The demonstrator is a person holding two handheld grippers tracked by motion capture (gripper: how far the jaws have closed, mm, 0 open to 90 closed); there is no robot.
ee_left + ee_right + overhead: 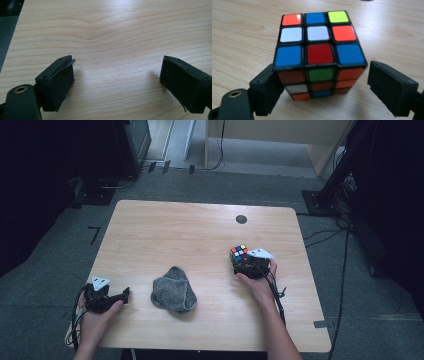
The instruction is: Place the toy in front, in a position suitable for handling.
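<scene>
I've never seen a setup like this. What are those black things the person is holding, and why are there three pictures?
A person sits at a wooden table with a hand-held grasping tool in each hand. The high view looks down from above; the other two come from cameras riding on each tool. The left tool rests open over bare wood. The right tool has its jaws on either side of a colourful puzzle cube; a gap shows at one jaw, so it is not gripped yet. A grey cloth lies bunched between the hands.
</scene>
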